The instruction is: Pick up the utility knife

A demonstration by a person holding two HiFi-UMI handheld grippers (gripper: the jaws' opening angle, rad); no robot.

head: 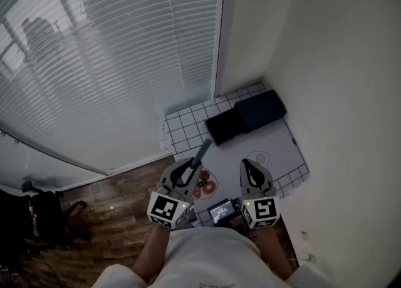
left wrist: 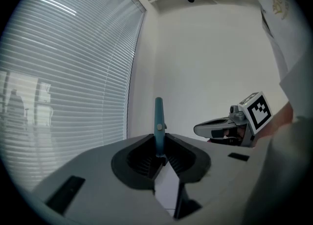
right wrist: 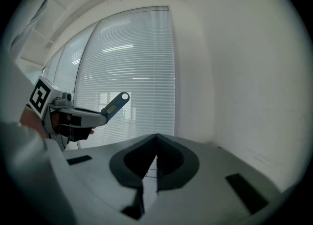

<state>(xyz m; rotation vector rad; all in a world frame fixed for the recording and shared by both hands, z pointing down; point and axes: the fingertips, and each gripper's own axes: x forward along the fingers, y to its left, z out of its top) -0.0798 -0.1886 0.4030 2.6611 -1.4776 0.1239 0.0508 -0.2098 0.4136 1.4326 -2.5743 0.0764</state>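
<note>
slatted blinds (head: pixel 125 61) fill the space beyond my grippers, a grid-patterned table (head: pixel 182 127) below them. my right gripper (head: pixel 250 169) sits closed on nothing; just beside it my left gripper (head: pixel 191 166) clamps the teal utility knife (head: pixel 202 153), its length jutting past the jaw tips.

Left gripper (head: pixel 192 166) clamps the utility knife (head: pixel 204 149) (grippers side by side); right gripper (head: pixel 246 165), jaws together.

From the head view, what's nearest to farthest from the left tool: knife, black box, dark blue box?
1. Knife: gripped in the left tool itself.
2. Black box: ahead of it.
3. Dark blue box: beyond that, to the right.
</note>
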